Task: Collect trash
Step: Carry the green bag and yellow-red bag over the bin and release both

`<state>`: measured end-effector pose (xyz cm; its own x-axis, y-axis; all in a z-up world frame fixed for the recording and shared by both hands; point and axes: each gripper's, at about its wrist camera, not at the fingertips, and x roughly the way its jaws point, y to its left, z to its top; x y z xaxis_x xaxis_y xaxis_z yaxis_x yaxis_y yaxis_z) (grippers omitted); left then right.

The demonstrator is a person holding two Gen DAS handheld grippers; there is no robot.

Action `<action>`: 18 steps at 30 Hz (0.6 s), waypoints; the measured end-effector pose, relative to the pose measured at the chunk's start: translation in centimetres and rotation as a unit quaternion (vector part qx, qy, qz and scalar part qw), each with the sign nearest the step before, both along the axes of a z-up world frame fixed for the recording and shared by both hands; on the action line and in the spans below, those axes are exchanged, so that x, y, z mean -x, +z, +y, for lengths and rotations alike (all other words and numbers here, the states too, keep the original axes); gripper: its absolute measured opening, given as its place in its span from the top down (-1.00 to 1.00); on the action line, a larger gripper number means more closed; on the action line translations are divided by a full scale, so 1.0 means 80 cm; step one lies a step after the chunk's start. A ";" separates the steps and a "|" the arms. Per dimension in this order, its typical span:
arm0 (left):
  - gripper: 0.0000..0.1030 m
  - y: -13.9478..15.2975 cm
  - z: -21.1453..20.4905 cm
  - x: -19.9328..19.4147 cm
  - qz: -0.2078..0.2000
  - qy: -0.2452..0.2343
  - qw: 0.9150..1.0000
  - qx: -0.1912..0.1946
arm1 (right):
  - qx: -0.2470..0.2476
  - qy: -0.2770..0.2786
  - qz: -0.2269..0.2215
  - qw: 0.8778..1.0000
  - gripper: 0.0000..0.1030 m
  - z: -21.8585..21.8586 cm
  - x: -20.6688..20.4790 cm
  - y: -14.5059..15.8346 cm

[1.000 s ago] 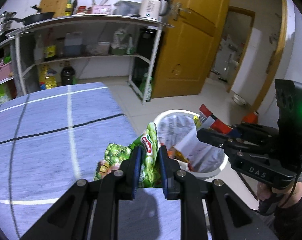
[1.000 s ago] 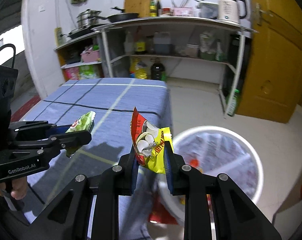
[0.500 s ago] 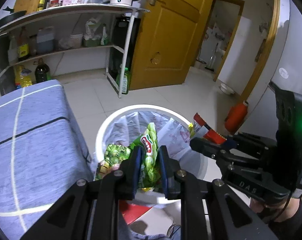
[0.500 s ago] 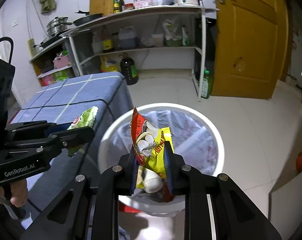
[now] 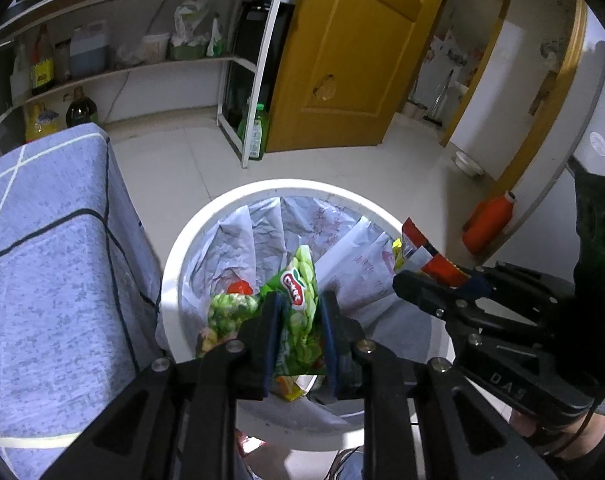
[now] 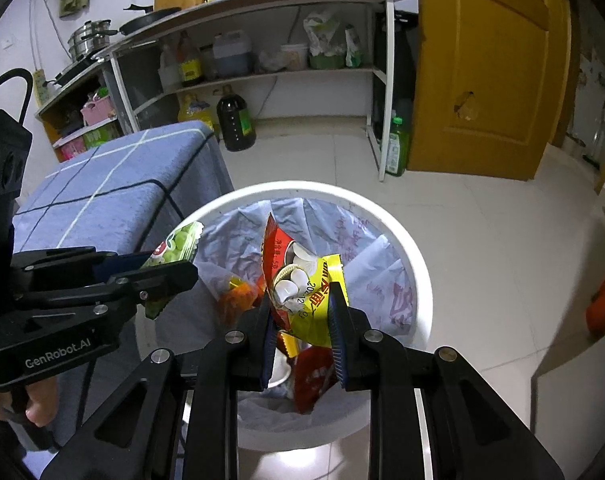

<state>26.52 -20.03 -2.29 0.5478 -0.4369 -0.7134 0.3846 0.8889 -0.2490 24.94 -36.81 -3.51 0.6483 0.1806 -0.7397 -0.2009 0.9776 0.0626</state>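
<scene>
Left gripper [image 5: 300,312] marked "GenRobot.AI", jaws just easing apart around green crinkled snack packet [image 5: 300,300], right gripper [image 6: 304,312] pinching red-and-yellow foil wrapper [image 6: 302,280], both above white round bag-lined bin [image 6: 416,256] beside blue checked tablecloth [image 6: 114,184]

Over a white bin [image 5: 190,236] lined with a pale bag, our left tongs [image 5: 300,320] have just been opening, a green snack packet [image 5: 300,300] standing upright between the pads. To the right, our right tongs [image 5: 406,280] grip a red and yellow wrapper [image 5: 418,252] above the bin's rim. The blue checked tabletop [image 5: 50,248] ends at its corner just left of the bin; an orange bottle [image 5: 488,220] lies on the floor beyond.
</scene>
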 end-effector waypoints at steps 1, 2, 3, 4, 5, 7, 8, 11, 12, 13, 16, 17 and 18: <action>0.51 -0.002 0.000 -0.002 0.003 0.000 1.000 -0.001 | 0.003 0.000 0.004 1.000 0.53 0.002 -0.001 -0.003; 0.45 -0.004 0.000 -0.004 0.006 0.002 1.000 -0.003 | 0.006 -0.001 0.007 1.000 0.52 0.002 -0.003 -0.007; 0.40 -0.007 -0.001 -0.005 0.010 0.003 1.000 -0.003 | 0.010 0.000 0.012 1.000 0.52 0.002 -0.006 -0.011; 0.27 -0.008 -0.001 -0.006 0.012 0.004 1.000 -0.002 | 0.013 0.001 0.016 1.000 0.52 0.003 -0.007 -0.015; 0.19 -0.010 -0.001 -0.007 0.014 0.005 1.000 -0.001 | 0.017 0.002 0.018 1.000 0.52 0.003 -0.007 -0.017; 0.17 -0.011 0.001 -0.008 0.019 0.007 1.000 0.004 | 0.020 0.002 0.017 1.000 0.51 0.003 -0.007 -0.019; 0.13 -0.011 0.002 -0.008 0.019 0.008 1.000 0.004 | 0.020 0.000 0.016 1.000 0.51 0.002 -0.006 -0.019; 0.10 -0.009 0.004 -0.007 0.017 0.010 1.000 0.007 | 0.017 -0.008 0.012 1.000 0.48 -0.002 -0.005 -0.016; 0.10 -0.009 0.004 -0.007 0.017 0.010 1.000 0.008 | 0.015 -0.011 0.011 1.000 0.47 -0.003 -0.004 -0.015; 0.10 -0.007 0.005 -0.006 0.016 0.011 1.000 0.008 | 0.013 -0.013 0.009 1.000 0.47 -0.004 -0.002 -0.013; 0.09 -0.002 0.007 -0.001 0.011 0.010 1.000 0.010 | 0.010 -0.016 0.001 1.000 0.42 -0.004 0.004 -0.007; 0.09 0.000 0.007 0.001 0.009 0.009 1.000 0.010 | 0.008 -0.017 -0.001 1.000 0.38 -0.004 0.006 -0.005; 0.08 0.003 0.007 0.003 0.007 0.008 1.000 0.010 | 0.006 -0.018 -0.004 1.000 0.36 -0.004 0.008 -0.003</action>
<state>26.31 -19.43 -2.08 0.5456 -0.4426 -0.7116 0.3664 0.8897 -0.2724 24.28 -37.12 -3.78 0.6595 0.1477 -0.7370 -0.1662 0.9849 0.0486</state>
